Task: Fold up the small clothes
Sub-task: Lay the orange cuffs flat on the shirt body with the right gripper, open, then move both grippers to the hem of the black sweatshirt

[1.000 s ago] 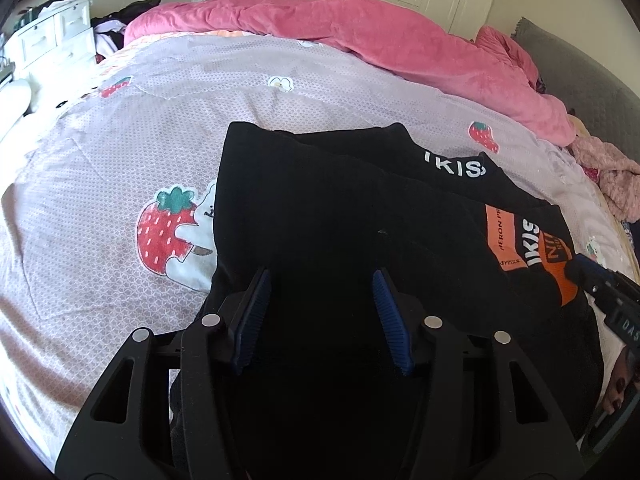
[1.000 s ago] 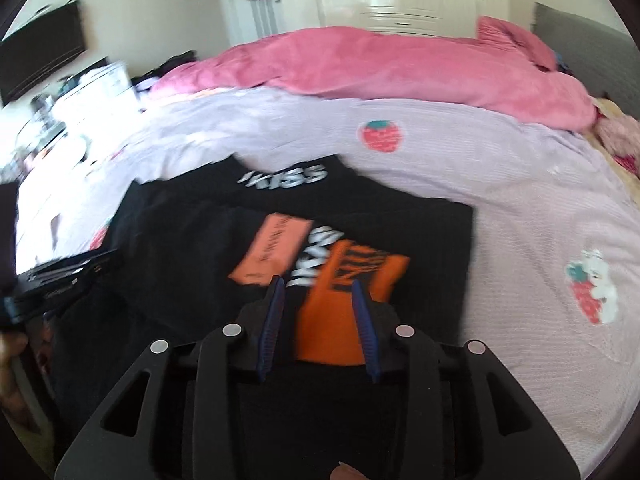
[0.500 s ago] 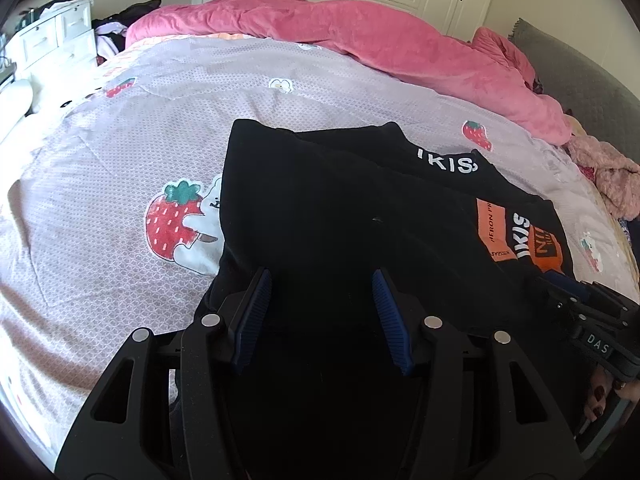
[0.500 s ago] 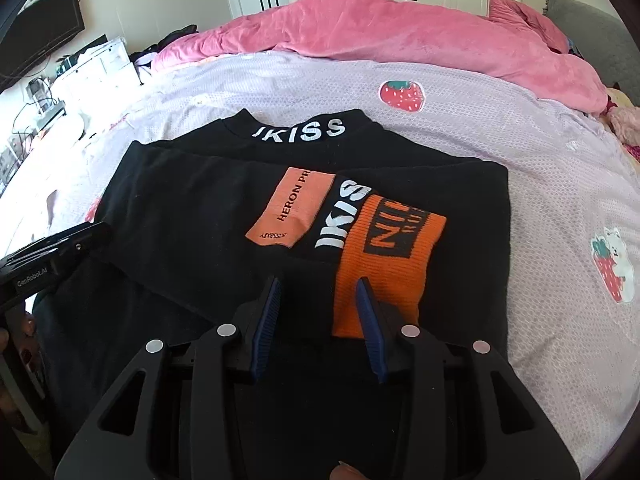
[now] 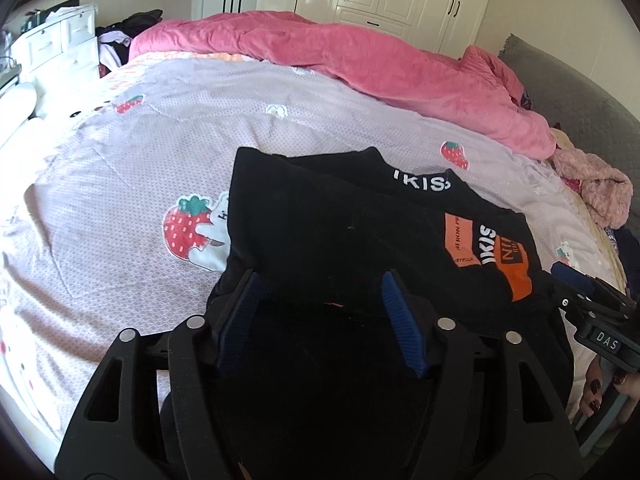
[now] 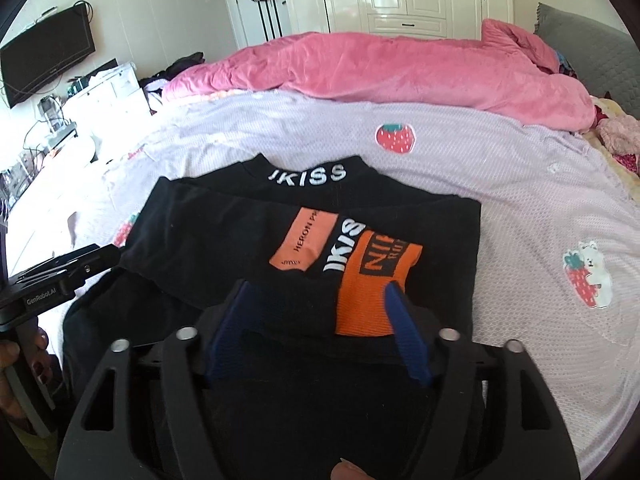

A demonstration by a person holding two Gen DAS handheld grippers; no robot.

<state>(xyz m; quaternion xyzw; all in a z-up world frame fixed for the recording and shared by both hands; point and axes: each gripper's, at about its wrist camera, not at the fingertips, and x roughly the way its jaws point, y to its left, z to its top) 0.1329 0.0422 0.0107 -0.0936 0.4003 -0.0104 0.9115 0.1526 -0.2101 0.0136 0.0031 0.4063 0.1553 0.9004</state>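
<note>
Spreading across most of both views, the bed [image 5: 120, 184] carries a lilac sheet printed with strawberries, with a pink duvet [image 6: 400, 72] bunched along its far side. On the sheet, toward the near edge, lies the black garment [image 5: 340, 232] — a small knit top, already doubled over, with its collar lettering at the far end and an orange patch [image 6: 372, 288] on the upper layer. It looks soft, light and limp: it should drape and sag wherever it is lifted, and the stacked layers may slide on one another, so a pinch through every layer at the near hem, out toward the two corners, seems the safest hold, judging by how flat it lies.

The left gripper [image 5: 320, 312] sits low over the near hem on the garment's plain side, its blue pads wide apart with dark cloth lying between them but nothing pinched. The right gripper [image 6: 320, 324] is likewise spread — its pads straddle the edge of the orange patch, and from these views I cannot tell whether they touch the fabric, though they plainly do not clamp it. Both face the collar, so a fold from hem toward collar looks the likely next step.
</note>
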